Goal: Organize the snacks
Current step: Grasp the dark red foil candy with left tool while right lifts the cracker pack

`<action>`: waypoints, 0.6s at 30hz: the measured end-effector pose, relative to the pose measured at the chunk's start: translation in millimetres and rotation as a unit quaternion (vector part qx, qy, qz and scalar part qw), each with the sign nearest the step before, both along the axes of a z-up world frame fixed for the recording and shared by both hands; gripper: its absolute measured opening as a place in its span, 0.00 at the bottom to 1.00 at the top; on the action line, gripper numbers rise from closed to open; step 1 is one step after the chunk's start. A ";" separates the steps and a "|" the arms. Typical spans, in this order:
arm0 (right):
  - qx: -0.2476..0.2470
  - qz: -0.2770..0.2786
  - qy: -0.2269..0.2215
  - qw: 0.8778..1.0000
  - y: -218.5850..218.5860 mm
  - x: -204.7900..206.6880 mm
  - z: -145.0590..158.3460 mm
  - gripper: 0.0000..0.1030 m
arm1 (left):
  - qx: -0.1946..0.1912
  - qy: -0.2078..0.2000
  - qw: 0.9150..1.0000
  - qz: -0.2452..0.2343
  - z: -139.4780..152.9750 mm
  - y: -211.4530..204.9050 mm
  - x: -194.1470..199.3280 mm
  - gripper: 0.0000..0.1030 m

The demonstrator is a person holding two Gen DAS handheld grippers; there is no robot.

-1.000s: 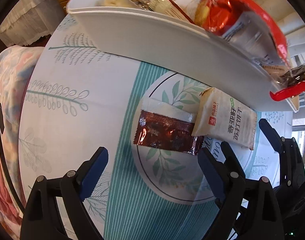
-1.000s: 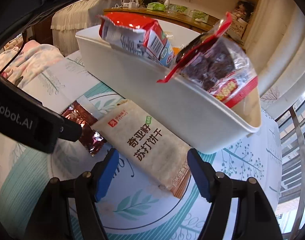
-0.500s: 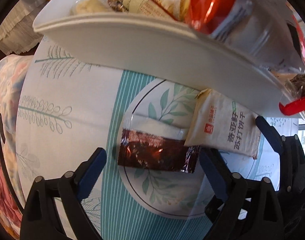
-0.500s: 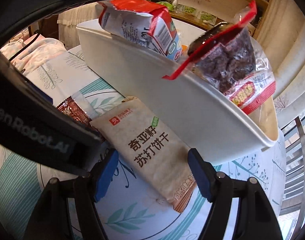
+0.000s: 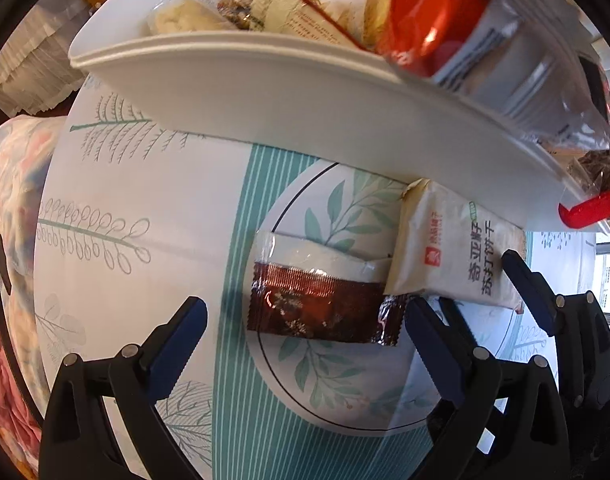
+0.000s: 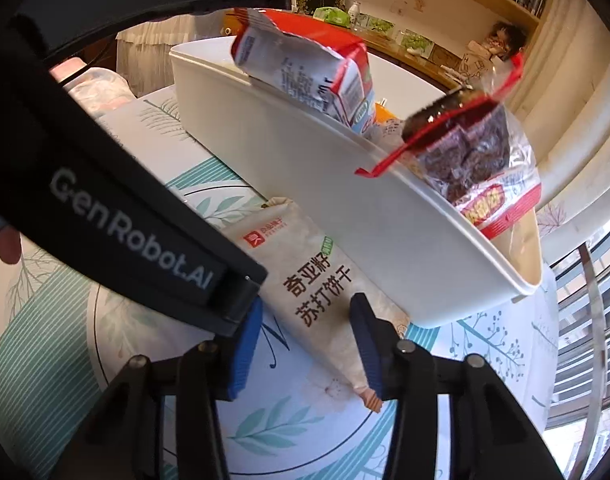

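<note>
A cream cracker packet (image 5: 461, 256) (image 6: 317, 292) with Chinese print lies on the table against the white bin (image 5: 289, 92) (image 6: 345, 208). A dark red foil packet (image 5: 321, 308) lies left of it, its end tucked under the cracker packet. My left gripper (image 5: 305, 320) is open, its fingers either side of the red packet, just short of it. My right gripper (image 6: 309, 336) is open, its fingers straddling the cracker packet's near end; it also shows in the left wrist view (image 5: 473, 276). The left gripper's body blocks the left of the right wrist view.
The bin is full of snacks: a red bag (image 5: 437, 12) (image 6: 305, 68), a clear bag of dark pieces with a red seal (image 6: 473, 152), pale wrapped pastries (image 5: 185, 20). The leaf-pattern tablecloth (image 5: 145, 208) covers a round table. A floral cloth (image 5: 5, 200) lies at the left.
Both grippers have moved forward and lower towards the packets. The right gripper's fingers now reach around the cracker packet's end, and have narrowed. The packets have not moved.
</note>
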State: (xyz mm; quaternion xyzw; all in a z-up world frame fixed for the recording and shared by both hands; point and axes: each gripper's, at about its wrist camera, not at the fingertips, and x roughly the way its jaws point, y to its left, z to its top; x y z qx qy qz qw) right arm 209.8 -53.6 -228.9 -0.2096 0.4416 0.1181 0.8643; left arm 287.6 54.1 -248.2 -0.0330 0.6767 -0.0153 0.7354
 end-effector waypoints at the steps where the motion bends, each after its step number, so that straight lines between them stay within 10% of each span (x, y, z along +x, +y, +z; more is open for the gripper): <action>1: -0.002 0.001 -0.002 1.000 0.7 -1.4 1.4 0.40 | -0.001 -0.001 1.000 0.002 1.4 2.1 -3.2 0.96; 18: 0.000 -0.011 -0.023 1.000 -3.3 0.1 23.8 0.28 | 0.005 -0.025 1.000 -0.018 4.3 2.2 -1.9 0.96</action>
